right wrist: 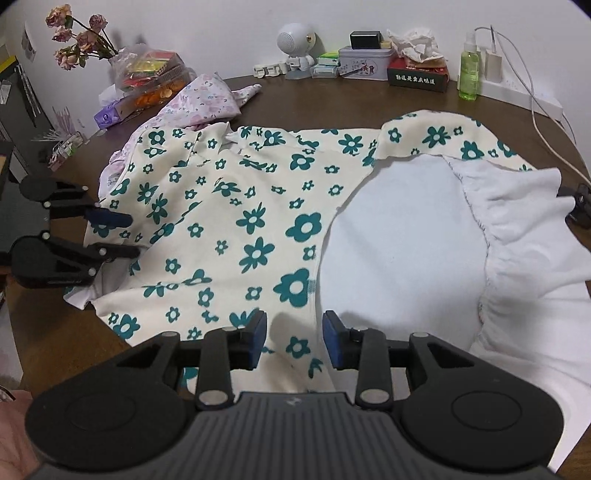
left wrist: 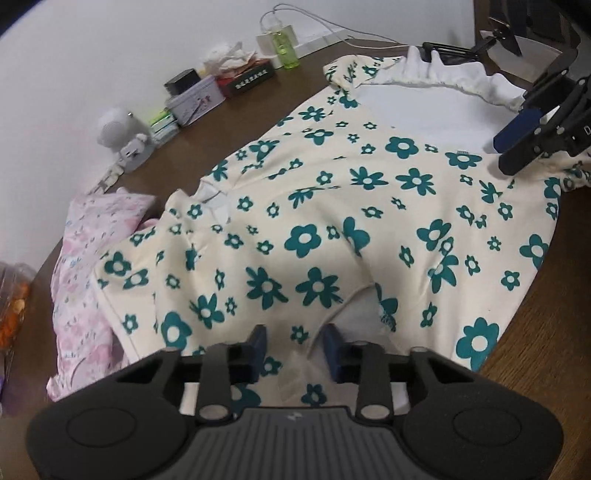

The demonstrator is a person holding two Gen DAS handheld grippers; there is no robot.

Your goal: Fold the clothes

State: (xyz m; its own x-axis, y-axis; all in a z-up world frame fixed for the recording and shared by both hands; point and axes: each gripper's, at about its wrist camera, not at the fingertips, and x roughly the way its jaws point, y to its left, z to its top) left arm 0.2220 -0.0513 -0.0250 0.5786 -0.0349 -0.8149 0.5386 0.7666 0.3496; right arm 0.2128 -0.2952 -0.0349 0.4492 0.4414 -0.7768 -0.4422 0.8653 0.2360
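A cream garment with teal flowers (left wrist: 332,221) lies spread across the middle of the dark wooden tabletop (right wrist: 314,103), part of it turned back so that its white lining (right wrist: 406,240) and a gathered white hem show toward one end. The left gripper (left wrist: 294,352) hovers over one edge of the garment with its blue-padded fingers (left wrist: 258,347) apart and cloth visible in the gap — nothing is pinched. The right gripper (right wrist: 294,339) is likewise spread wide, low over the printed fabric just beside the lining. A pink floral garment (right wrist: 207,99) lies bunched at the far side, touching the flowered one. Along the tabletop's far edge by the wall stand a small white robot-shaped gadget (right wrist: 295,44), a tin box (right wrist: 364,62), a green spray bottle (right wrist: 468,74) and a white power strip (right wrist: 517,92); dried flowers (right wrist: 77,33) stand at a far corner.
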